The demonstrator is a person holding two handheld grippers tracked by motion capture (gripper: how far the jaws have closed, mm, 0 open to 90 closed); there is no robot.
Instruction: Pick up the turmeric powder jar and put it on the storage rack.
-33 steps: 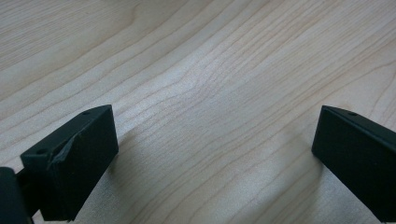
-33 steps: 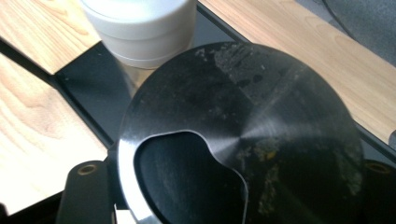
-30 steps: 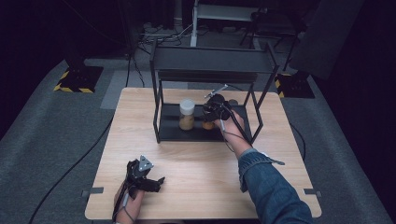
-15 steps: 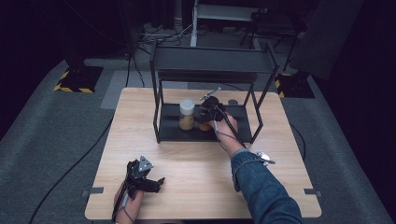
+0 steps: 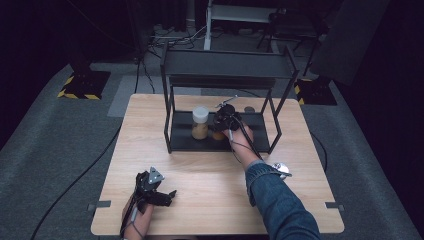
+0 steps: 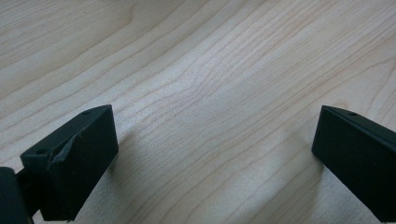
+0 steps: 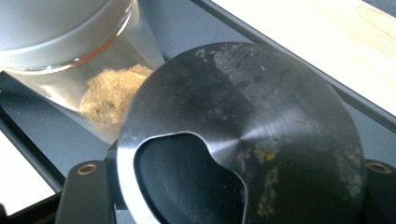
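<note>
Fingers (image 6: 70, 163) of the left gripper (image 5: 152, 187) are spread wide with nothing between them. It rests near the front left of the table (image 5: 150, 125), out of the way, so the other hand can work.

Go right to the black rack (image 5: 225, 75). On its low shelf stands a jar with a white lid (image 5: 200, 122), with brown powder inside.

Just beside that jar, the right gripper (image 5: 225, 120) reaches under the rack's top. Its fingers (image 7: 88, 191) pinch a second jar with a dark metal lid (image 7: 243, 130). They squeeze it tight so it cannot slip or tip while it goes next to the first jar.
</note>
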